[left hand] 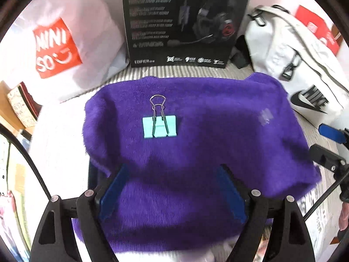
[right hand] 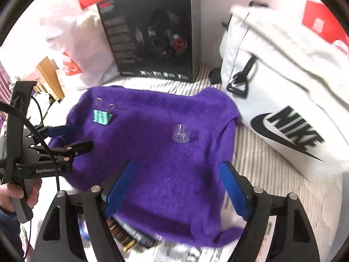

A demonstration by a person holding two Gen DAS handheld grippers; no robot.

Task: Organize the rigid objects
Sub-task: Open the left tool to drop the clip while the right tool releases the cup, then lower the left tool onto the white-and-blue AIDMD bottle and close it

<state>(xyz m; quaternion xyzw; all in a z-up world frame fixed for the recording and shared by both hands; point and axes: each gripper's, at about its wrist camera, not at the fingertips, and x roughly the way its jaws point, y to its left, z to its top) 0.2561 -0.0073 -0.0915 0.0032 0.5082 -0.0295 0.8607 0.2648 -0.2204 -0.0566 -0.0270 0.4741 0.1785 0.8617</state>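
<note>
Left wrist view
Binder clip (left hand: 159,126): lies flat a little left of frame centre on my purple cloth (left hand: 196,142); its long axis runs up the frame, wire handles pointing to the upper edge, body nearer me.
Clip look: mint-green folded body, boxy and smooth, with two thin silvery wire loops lying together.
Cloth: deep purple, fuzzy pile, rumpled edges, spread over a grey-striped surface.
My left gripper (left hand: 172,194): blue-padded fingers stand wide apart at the bottom of the frame, nothing between them but cloth below.
Backdrop: black headset box (left hand: 185,21) upright at top centre, white Nike bag (left hand: 305,69) at upper right.

Right wrist view
Binder clip (right hand: 102,116): at middle left on the cloth (right hand: 174,174), now seen tilted, handles towards the upper right.
Clear cup (right hand: 181,133): small, transparent, cylindrical, near frame centre on the cloth, well apart from the clip.
My right gripper (right hand: 178,187): blue pads spread wide, holding nothing.
Left gripper (right hand: 72,138): enters from the left edge, just below the clip, not touching it.
Hand (right hand: 19,194): grips its handle at lower left.
</note>
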